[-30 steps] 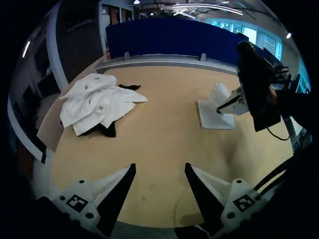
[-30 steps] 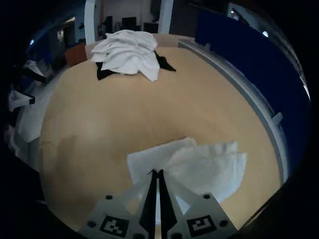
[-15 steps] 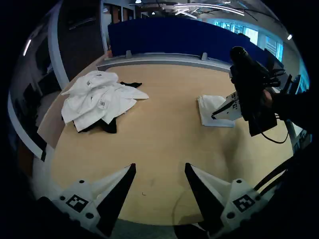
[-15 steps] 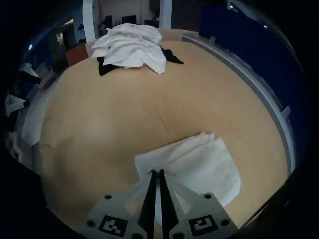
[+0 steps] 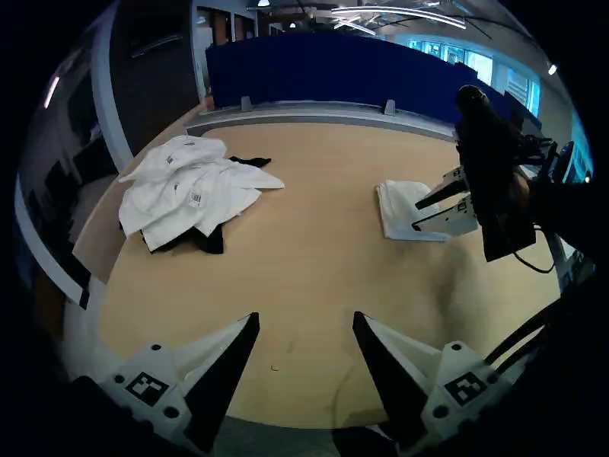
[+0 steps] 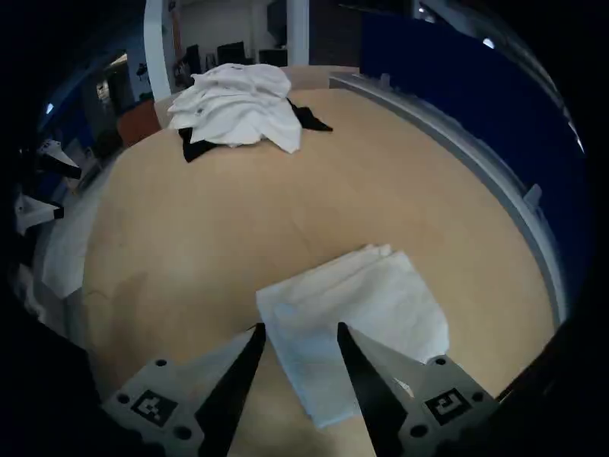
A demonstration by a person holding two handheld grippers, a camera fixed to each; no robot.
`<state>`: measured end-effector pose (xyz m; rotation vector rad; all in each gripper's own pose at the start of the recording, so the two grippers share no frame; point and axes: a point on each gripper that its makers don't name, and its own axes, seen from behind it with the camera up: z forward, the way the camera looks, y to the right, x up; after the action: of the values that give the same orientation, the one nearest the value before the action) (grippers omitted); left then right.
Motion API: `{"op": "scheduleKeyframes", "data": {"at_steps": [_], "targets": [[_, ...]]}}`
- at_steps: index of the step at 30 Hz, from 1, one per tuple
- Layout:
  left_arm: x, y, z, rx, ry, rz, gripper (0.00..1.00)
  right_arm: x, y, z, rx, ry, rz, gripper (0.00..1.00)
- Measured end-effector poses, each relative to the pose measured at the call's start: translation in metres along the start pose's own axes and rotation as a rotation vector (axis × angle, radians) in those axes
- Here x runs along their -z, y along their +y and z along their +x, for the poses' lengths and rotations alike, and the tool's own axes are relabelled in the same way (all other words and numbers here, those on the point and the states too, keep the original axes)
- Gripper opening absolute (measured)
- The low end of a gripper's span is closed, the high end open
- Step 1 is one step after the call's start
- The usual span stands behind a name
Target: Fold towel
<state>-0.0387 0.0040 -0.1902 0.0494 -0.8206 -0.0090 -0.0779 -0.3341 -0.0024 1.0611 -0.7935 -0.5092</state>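
Wooden table [image 5: 304, 259]: folded towel [image 6: 358, 312], cloth pile [image 5: 190, 190].

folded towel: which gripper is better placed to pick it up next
Right, probably: the right gripper is open at the near edge of the folded towel; the left gripper hangs open over the table, far from it.
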Motion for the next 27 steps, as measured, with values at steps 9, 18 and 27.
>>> {"op": "scheduleKeyframes", "data": {"at_steps": [9, 18, 27], "targets": [[0.002, 0.001, -0.001, -0.007, 0.0, 0.004, 0.91, 0.016, 0.004, -0.027, -0.036, -0.015, -0.032, 0.73], [0.002, 0.002, 0.0, -0.013, -0.001, 0.001, 0.91, 0.031, 0.009, -0.07, -0.088, -0.055, -0.07, 0.73], [0.001, 0.002, 0.0, -0.02, -0.002, 0.0, 0.91, 0.032, 0.016, -0.094, -0.132, -0.083, -0.096, 0.68]]}}
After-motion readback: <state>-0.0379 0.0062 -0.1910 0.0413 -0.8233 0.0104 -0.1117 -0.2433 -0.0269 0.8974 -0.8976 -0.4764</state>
